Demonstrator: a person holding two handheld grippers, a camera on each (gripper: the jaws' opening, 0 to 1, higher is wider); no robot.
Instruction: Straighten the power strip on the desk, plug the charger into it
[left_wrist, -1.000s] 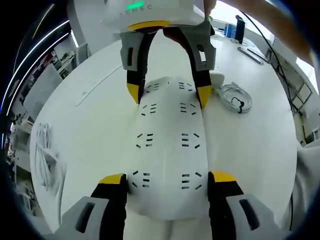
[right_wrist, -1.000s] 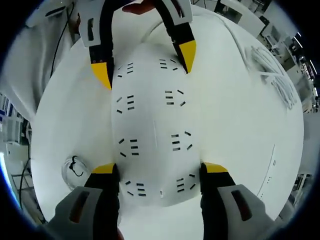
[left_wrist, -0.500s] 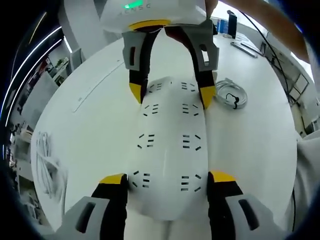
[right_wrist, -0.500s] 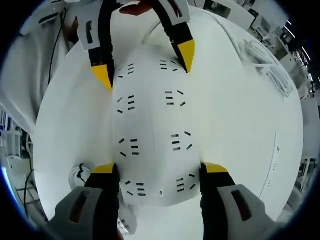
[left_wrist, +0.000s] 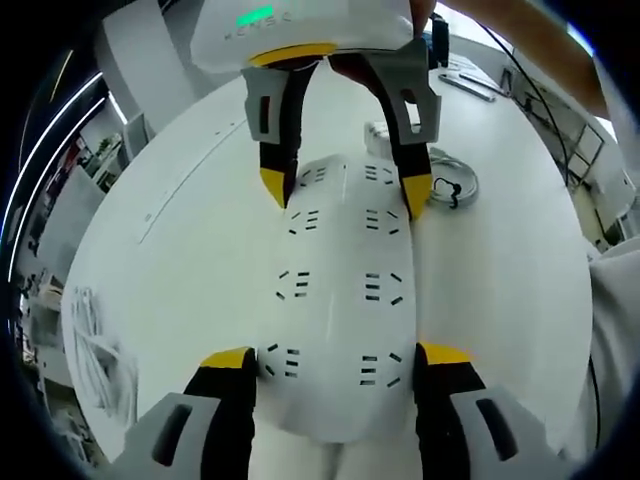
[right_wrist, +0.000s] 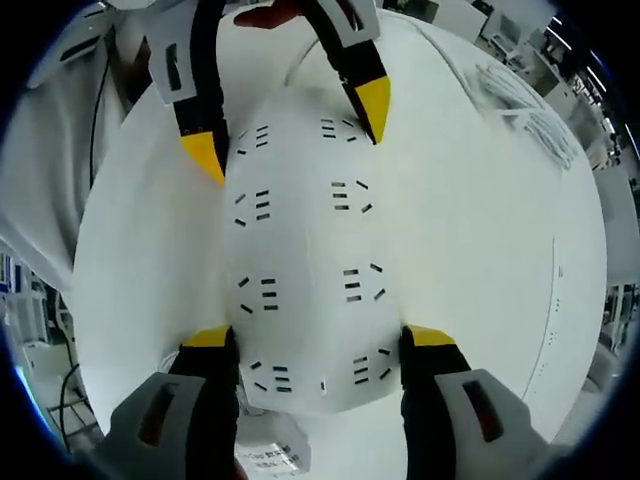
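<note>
A long white power strip (left_wrist: 335, 290) lies on the white desk (left_wrist: 180, 260) with several sockets facing up. My left gripper (left_wrist: 335, 355) is shut on its near end. My right gripper (left_wrist: 345, 190) reaches in from the top and is shut on the far end. In the right gripper view the same strip (right_wrist: 310, 270) runs between my right gripper (right_wrist: 318, 336) at the bottom and my left gripper (right_wrist: 290, 130) at the top. The white charger block (right_wrist: 270, 458) lies just behind my right gripper, and its coiled cable (left_wrist: 450, 185) lies beside the strip's far end.
A loose bundle of white cables (left_wrist: 95, 350) lies near the desk's edge, seen again in the right gripper view (right_wrist: 530, 120). Dark small items (left_wrist: 480, 85) sit at the far side of the desk. A person's sleeve (left_wrist: 610, 330) is at the right.
Both grippers keep their hold while the strip swings round on the desk. The coil has drifted closer to the strip's far end, and in the right gripper view the charger block has replaced the coil.
</note>
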